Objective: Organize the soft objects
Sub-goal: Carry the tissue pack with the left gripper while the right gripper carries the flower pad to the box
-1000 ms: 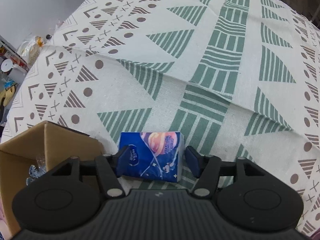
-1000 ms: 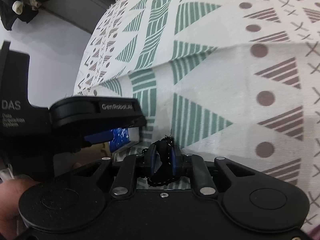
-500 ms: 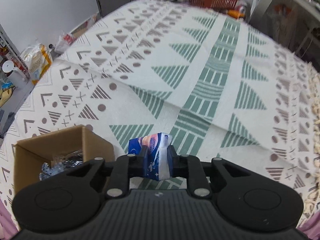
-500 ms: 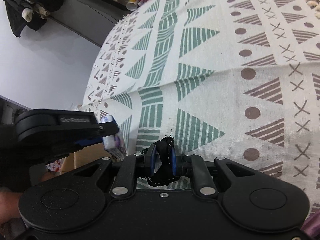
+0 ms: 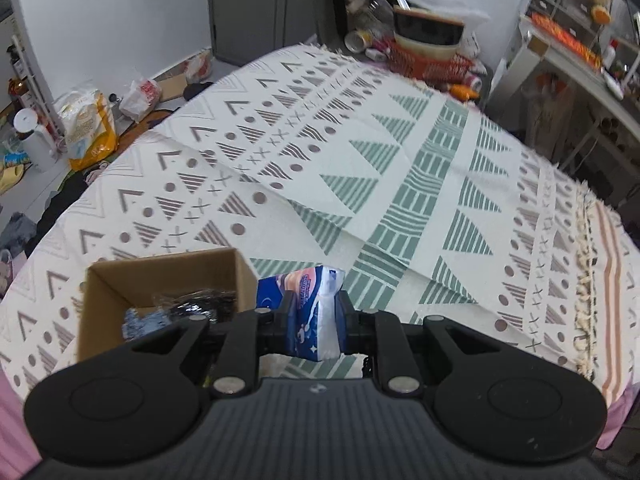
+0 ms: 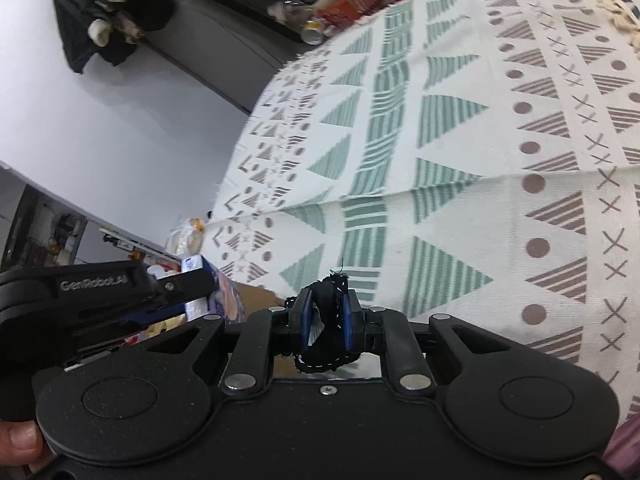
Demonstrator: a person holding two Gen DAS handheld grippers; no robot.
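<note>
Tissue pack (image 5: 316, 312), blue with a white end, sits squeezed between the jaws of the left claw (image 5: 314, 320), lifted clear of the patterned cloth (image 5: 400, 168) that covers the bed. It hangs just beside the right wall of an open cardboard box (image 5: 160, 276) near the bed's left edge; the box holds dark and bluish crumpled items. Right claw (image 6: 326, 320) is closed tight on a small black fabric piece (image 6: 328, 332) with white stitching, held above the cloth near the box.
</note>
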